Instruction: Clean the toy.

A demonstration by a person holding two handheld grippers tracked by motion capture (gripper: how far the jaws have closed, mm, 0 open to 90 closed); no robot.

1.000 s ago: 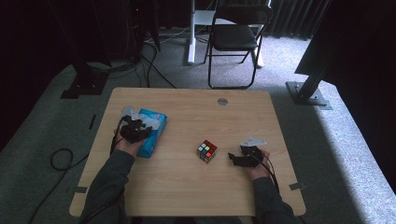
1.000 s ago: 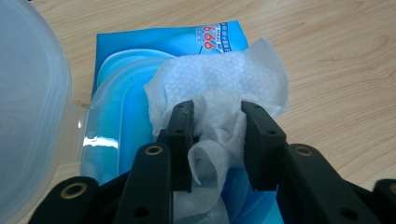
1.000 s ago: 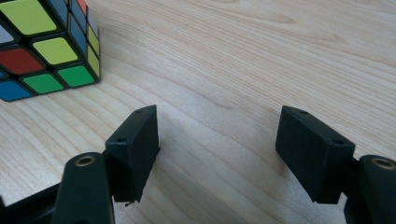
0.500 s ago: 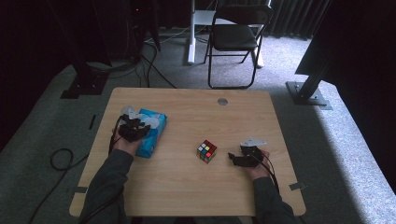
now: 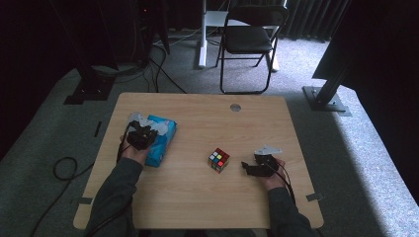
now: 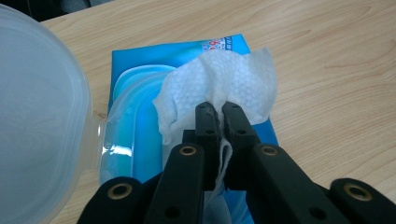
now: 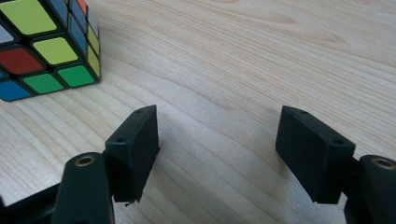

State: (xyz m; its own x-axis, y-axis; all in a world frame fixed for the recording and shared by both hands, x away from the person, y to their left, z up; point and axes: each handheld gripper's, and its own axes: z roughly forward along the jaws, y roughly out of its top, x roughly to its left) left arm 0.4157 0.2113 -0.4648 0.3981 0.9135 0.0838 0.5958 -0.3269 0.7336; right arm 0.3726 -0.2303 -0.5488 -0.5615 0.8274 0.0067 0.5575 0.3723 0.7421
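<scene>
The left gripper [image 6: 218, 112] pinches a wet wipe [image 6: 219, 84] rising at its 12 o'clock from the blue pack [image 6: 187, 51]. The right gripper [image 7: 217, 140] rests open, the puzzle cube [image 7: 42, 46] at its 10 o'clock.

Your sleeves are dark grey-green. Each hand-held gripper, left [image 5: 142, 134] and right [image 5: 253, 167], is black with brass-ringed screw holes, a grey three-cornered plate on top and a trailing black cable.

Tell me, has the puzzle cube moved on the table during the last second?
No. The puzzle cube sits at the same distance from the table's round grommet as before.
</scene>
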